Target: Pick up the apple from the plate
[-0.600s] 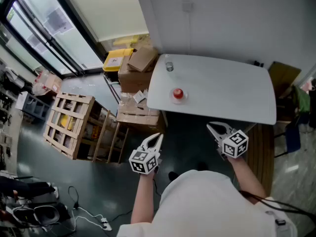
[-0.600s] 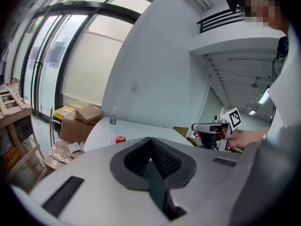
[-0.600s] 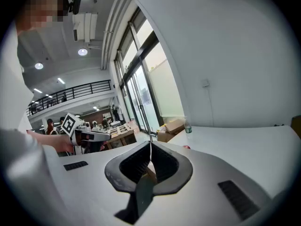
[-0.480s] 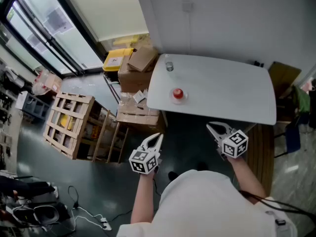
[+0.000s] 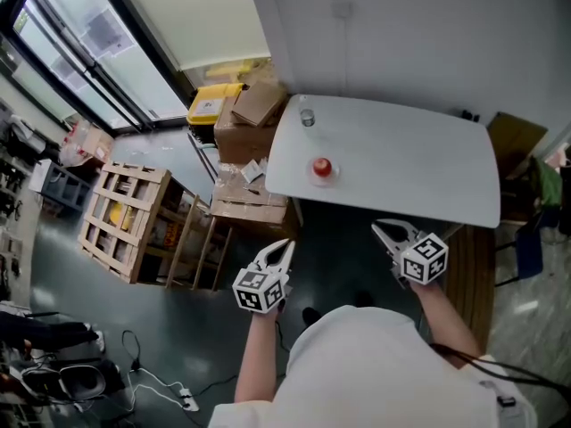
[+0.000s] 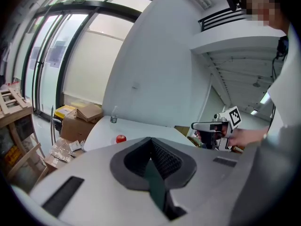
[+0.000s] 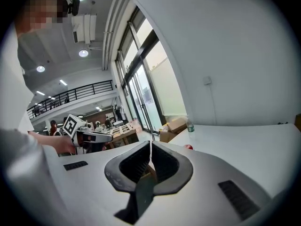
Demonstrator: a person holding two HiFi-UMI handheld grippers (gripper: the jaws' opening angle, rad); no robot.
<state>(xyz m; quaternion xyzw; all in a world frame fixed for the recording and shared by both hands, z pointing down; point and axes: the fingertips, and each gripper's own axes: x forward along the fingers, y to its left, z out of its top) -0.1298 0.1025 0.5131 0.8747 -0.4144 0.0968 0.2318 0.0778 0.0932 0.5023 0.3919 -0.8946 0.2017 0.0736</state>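
Left gripper (image 5: 286, 245) and right gripper (image 5: 380, 229) unmoved, both clenched empty, plate (image 5: 322, 181) under apple (image 5: 322, 167) barely discernible

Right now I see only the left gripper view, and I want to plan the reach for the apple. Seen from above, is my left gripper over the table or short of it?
Observer: In the head view the left gripper is short of the table. It is over the floor, and the apple is ahead of it, near that view's left end of the table.
Operator: And the right gripper, open or shut?
Observer: The right gripper view shows the right gripper shut, with nothing between its jaws.
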